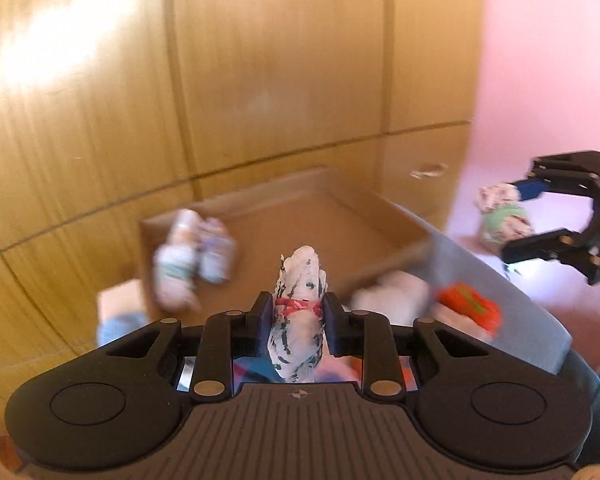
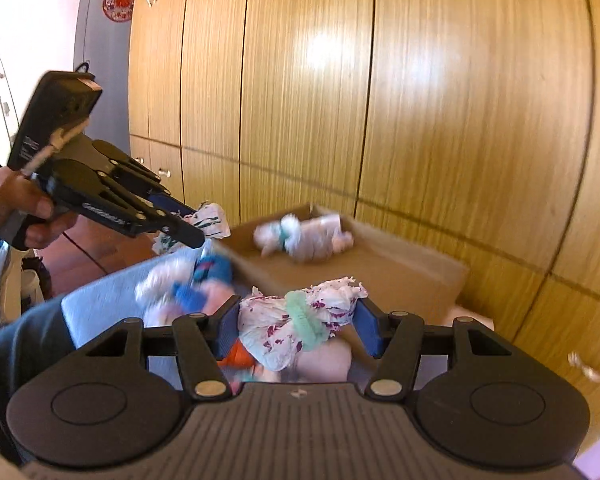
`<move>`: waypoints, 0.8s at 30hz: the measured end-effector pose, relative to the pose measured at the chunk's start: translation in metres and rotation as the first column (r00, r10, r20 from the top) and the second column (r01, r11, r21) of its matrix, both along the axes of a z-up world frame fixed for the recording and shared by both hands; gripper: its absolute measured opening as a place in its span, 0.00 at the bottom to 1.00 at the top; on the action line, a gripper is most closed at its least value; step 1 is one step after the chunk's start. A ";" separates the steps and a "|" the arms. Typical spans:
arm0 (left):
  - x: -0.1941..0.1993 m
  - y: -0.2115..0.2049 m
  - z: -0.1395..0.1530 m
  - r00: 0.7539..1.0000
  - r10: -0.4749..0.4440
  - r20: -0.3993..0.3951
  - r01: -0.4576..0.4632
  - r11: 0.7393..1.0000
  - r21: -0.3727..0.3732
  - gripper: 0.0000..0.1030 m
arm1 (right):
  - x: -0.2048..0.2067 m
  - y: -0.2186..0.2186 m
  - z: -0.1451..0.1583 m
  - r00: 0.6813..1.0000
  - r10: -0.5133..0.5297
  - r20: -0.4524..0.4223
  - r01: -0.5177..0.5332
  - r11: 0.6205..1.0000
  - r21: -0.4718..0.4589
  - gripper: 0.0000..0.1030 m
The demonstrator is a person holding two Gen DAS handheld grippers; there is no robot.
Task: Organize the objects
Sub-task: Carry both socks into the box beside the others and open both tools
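My left gripper [image 1: 299,312] is shut on a white cloth bundle with black marks [image 1: 299,280], tied with a red band, held in front of an open cardboard box [image 1: 292,216]. Two tied bundles [image 1: 194,258] lie in the box's left part. My right gripper [image 2: 296,322] is shut on a white bundle with purple spots [image 2: 288,332], tied with a green band, above a grey bin [image 2: 96,308] of more bundles. The right gripper also shows in the left wrist view [image 1: 512,220], and the left gripper in the right wrist view [image 2: 198,222].
Wooden wardrobe doors [image 2: 380,100] stand right behind the box. The grey bin's wall [image 1: 496,292] lies next to the box, with an orange bundle [image 1: 470,310] and white bundles in it. A pink wall [image 1: 548,60] is at the right.
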State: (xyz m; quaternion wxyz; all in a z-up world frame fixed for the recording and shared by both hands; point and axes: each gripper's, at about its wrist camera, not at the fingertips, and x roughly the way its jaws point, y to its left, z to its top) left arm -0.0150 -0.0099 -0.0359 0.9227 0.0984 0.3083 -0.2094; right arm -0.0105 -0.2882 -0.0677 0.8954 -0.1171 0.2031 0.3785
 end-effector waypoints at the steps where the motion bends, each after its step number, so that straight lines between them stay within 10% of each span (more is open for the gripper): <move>1: 0.011 0.006 0.003 1.000 0.015 -0.002 -0.015 1.000 -0.001 0.32 | 0.009 0.006 0.004 1.000 0.003 0.001 -0.003 1.000 -0.002 0.54; 11: 0.091 0.045 0.005 0.988 0.128 -0.087 -0.133 0.990 -0.047 0.32 | 0.084 0.086 0.013 0.998 0.060 -0.022 -0.061 0.997 -0.054 0.54; 24: 0.121 0.042 -0.052 0.975 0.133 -0.178 -0.133 0.991 0.012 0.32 | 0.148 0.165 -0.045 0.981 0.122 -0.151 -0.151 0.968 -0.202 0.54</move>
